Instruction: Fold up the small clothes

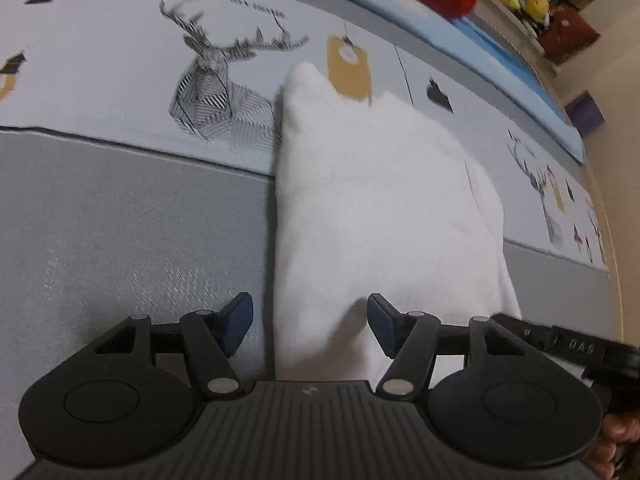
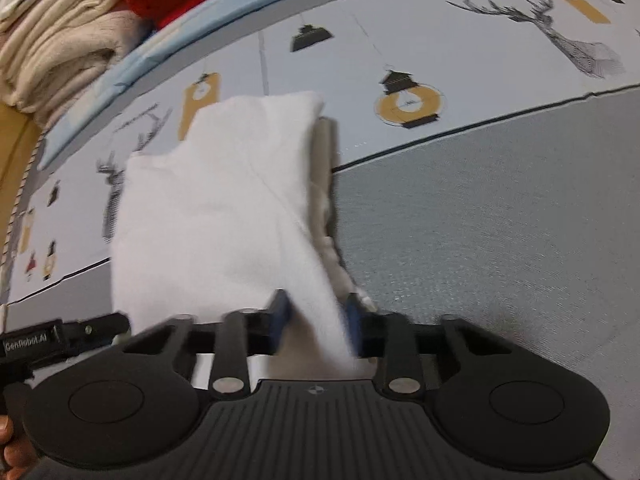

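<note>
Ribbed black left gripper spread apart over soft white garment; right gripper clamped on that fleecy cloth's near edge; folded, lying on deer-printed sheet.

left hand-held gripper black | blue pads | silver rivets | ribbed base

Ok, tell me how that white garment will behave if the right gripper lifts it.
Likely floppy: the white garment already creases and drapes between the right gripper fingers. Probably light, as it looks thin. Its free end would likely sag and unfold, since the left gripper stands open.
</note>
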Available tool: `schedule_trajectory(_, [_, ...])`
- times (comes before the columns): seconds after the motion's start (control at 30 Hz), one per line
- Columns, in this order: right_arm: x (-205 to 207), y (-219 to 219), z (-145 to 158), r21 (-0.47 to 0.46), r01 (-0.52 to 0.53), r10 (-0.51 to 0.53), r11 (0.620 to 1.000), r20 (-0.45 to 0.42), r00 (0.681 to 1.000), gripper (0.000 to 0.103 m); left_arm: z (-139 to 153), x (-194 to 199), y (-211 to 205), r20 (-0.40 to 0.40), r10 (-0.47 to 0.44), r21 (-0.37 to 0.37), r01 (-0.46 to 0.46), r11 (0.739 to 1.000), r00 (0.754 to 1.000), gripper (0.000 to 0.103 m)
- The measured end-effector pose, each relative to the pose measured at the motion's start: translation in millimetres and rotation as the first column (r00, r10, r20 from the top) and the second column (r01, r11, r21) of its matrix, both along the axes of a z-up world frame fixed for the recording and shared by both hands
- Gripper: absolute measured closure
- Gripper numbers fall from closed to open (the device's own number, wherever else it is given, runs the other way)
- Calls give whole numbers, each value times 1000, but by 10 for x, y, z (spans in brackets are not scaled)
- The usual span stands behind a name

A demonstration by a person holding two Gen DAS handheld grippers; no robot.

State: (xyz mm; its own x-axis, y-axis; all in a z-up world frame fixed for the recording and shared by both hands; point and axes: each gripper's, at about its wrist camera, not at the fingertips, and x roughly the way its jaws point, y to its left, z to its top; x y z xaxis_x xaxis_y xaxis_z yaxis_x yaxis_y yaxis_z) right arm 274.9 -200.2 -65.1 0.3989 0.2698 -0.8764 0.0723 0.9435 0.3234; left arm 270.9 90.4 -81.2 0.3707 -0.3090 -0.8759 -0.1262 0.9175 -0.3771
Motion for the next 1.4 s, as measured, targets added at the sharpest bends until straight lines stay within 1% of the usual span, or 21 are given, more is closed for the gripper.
schedule_trajectory(0.03, [-11, -6, 15, 12, -13, 13, 1000, 0, 1000, 95, -43, -8, -17, -21, -14, 14, 15, 1000, 1000, 39])
schedule_trajectory(0.1, [-17, -12, 27, 8, -33, 33, 999, 7, 999, 96, -125, -53, -61, -64, -45, 65, 49, 997, 997, 61])
schedule_trajectory(0.13, [-31, -31, 46, 14, -35, 35, 999, 9, 999, 97, -136, -65, -48, -64, -43, 59, 47, 997, 997, 79])
schedule_trajectory(0.17, [-39, -60, 60, 26, -29, 29, 999, 9, 1000, 97, -125, -77, -21, -57, -32, 35, 34, 999, 998, 84])
schedule_trajectory(0.23, [-39, -100, 70, 35, -30, 30, 999, 5, 1000, 97, -112, -101, 4, -49, -9, 25, 11, 1000, 999, 84])
schedule_trajectory(0.37, [-37, -17, -2, -99, -88, 87, 991, -10, 996, 97, -86, -150, 33, -56, 10, 11, -10, 1000, 998, 78])
schedule_trajectory(0.47, [-62, -73, 26, -77, -71, 71, 994, -2, 997, 96, -58, -202, 84, -52, 12, -4, -13, 1000, 999, 78])
schedule_trajectory(0.7, [-99, -170, 5, -99, -66, 65, 993, -15, 998, 97, -85, -278, 103, -92, -3, 33, 6, 999, 996, 78])
schedule_trajectory(0.83, [-123, -219, -12, -181, -69, 63, 981, -38, 997, 98, 37, -398, 78, -87, 2, 97, 6, 995, 996, 67])
schedule_trajectory(0.9, [-149, -279, 22, -183, -54, 48, 982, -36, 998, 97, 212, -482, 17, -22, -15, 206, 19, 978, 1000, 65])
schedule_trajectory(0.93, [-174, -308, 79, -176, -43, 42, 983, -14, 999, 97, 312, -541, -18, 21, -30, 267, 23, 964, 999, 54])
schedule_trajectory(0.97, [-208, -333, 164, -176, -32, 38, 984, 28, 999, 96, 413, -605, -42, 64, -40, 323, 17, 946, 997, 33])
schedule_trajectory(1.0, [-249, -351, 257, -180, -26, 41, 983, 78, 996, 91, 540, -677, -63, 107, -44, 373, 1, 928, 993, 25])
schedule_trajectory(1.03, [-311, -358, 386, -197, -21, 51, 980, 147, 988, 75, 677, -767, -77, 155, -50, 413, -19, 910, 987, 16])
schedule_trajectory(1.07, [-382, -357, 506, -219, -13, 62, 976, 217, 974, 64, 832, -858, -90, 209, -57, 441, -42, 897, 976, 16])
schedule_trajectory(1.1, [-447, -349, 599, -240, -3, 69, 971, 269, 961, 40, 966, -926, -115, 253, -59, 454, -65, 888, 966, 15])
schedule_trajectory(1.13, [-533, -339, 698, -262, 11, 78, 965, 327, 942, 31, 1084, -1017, -131, 293, -58, 459, -88, 884, 954, 13])
schedule_trajectory(1.23, [-772, -320, 984, -270, 3, 119, 963, 432, 894, 29, 1454, -1372, -221, 423, -34, 433, -169, 886, 906, 1])
schedule_trajectory(1.27, [-867, -318, 1069, -257, 11, 113, 966, 464, 879, 27, 1546, -1493, -273, 458, -29, 418, -187, 889, 888, 0])
schedule_trajectory(1.33, [-1138, -328, 1257, -222, 52, 80, 974, 545, 835, 10, 1705, -1760, -431, 508, -33, 392, -196, 899, 861, 0])
schedule_trajectory(1.4, [-1426, -322, 1369, -211, 82, 65, 974, 606, 793, 2, 1758, -2027, -582, 536, -42, 372, -190, 909, 843, 0])
